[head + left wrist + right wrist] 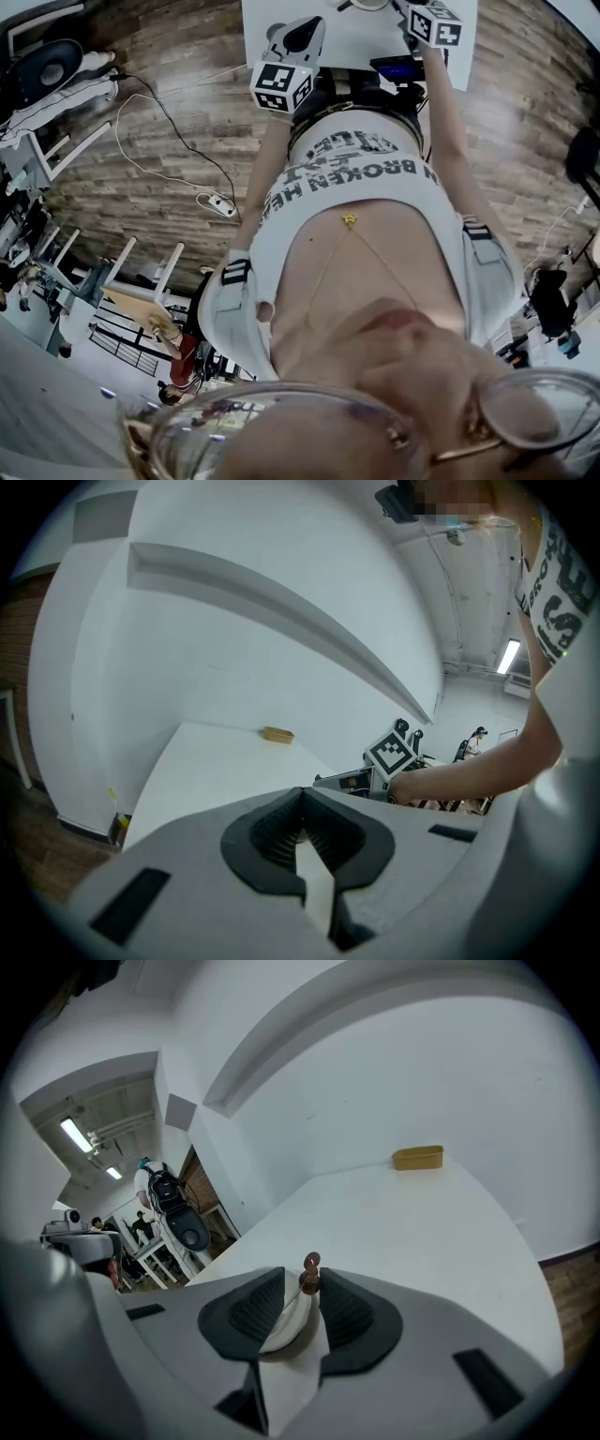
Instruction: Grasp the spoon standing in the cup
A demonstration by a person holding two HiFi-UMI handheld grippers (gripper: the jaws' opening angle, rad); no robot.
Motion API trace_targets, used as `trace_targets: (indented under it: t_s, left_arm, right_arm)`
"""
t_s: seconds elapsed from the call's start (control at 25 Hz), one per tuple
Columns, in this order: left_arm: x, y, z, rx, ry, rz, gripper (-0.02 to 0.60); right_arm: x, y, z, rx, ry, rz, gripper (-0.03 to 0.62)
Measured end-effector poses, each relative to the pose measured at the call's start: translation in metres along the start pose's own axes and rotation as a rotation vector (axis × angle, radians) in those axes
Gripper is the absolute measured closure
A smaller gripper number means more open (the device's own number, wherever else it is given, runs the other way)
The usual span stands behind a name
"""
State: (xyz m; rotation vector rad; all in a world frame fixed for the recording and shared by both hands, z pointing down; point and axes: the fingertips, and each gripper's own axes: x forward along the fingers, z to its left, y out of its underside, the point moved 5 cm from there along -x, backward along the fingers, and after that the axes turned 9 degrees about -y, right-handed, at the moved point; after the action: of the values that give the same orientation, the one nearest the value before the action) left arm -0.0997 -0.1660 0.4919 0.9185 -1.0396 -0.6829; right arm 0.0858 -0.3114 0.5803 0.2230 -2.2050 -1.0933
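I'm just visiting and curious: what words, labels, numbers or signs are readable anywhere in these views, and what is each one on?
"BROKEN HE": on the person's white shirt, head view, cut off at both ends.
Line above it on the shirt: too distorted to read.
Same shirt's print in the left gripper view: only letter fragments, not readable.
The marker cubes: black-and-white square patterns, no words or numbers.

White top [309,234] (black lettering), gold necklace [349,221] and glasses [536,412] are worn.
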Motion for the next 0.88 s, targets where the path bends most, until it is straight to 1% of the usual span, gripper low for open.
trace_targets:
  t_s: [0.16,0.36,0.72,0.88]
  left_arm:
    - [-0.004,0.002,0.000,-0.007,-0.017,-0.009,0.591]
    - [-0.007,0.001,-0.001,-0.005,-0.019,-0.014,0.591]
    - [-0.009,-0.001,-0.002,-0.006,-0.023,-0.029,0.591]
    - [-0.011,-0.002,0.001,-0.030,-0.024,-0.032,0.591]
  right_arm:
    - [-0.002,0.002,-0.002,0.001,0.007,-0.003,0.539]
    - [-0.005,0.000,0.002,0.008,-0.017,-0.013,0.549]
    - [-0.010,-0.008,0.012,-0.055,-0.019,-0.020,0.553]
    - [-0.016,-0.013,0.018,-0.100,-0.011,-0.021,0.553]
